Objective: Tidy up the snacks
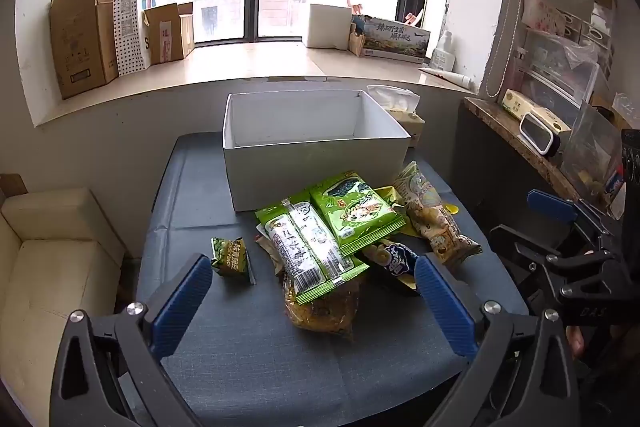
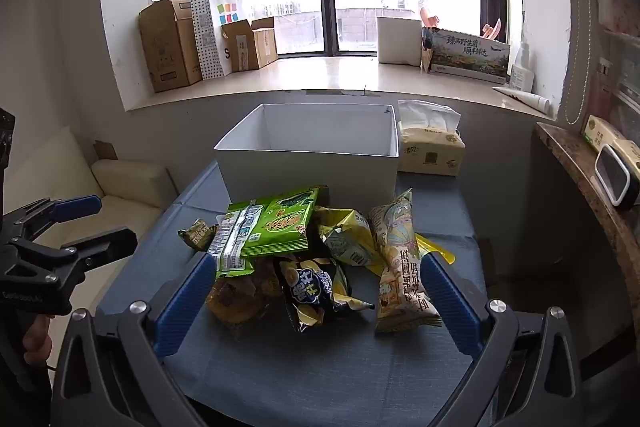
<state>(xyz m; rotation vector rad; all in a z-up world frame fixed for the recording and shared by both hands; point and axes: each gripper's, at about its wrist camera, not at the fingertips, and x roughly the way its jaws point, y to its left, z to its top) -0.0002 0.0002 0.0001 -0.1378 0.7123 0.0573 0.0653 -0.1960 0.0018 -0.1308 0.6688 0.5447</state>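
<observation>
A pile of snack packets lies on the blue-grey table (image 1: 224,347) in front of an empty white box (image 1: 312,163). On top are a green seaweed packet (image 1: 354,211) and a green-and-white packet (image 1: 308,251). A cream packet (image 1: 436,223) lies at the right, a dark chip bag (image 1: 394,263) below, and a small green packet (image 1: 230,259) apart at the left. My left gripper (image 1: 314,281) is open and empty, hovering before the pile. My right gripper (image 2: 316,281) is open and empty; the dark chip bag (image 2: 312,291), cream packet (image 2: 400,267) and box (image 2: 312,167) show ahead.
A tissue pack (image 2: 432,151) stands right of the box. A cream sofa (image 1: 48,267) is left of the table. A side shelf (image 2: 600,195) with a white clock is at the right. Cardboard boxes (image 1: 84,35) and bags stand on the windowsill.
</observation>
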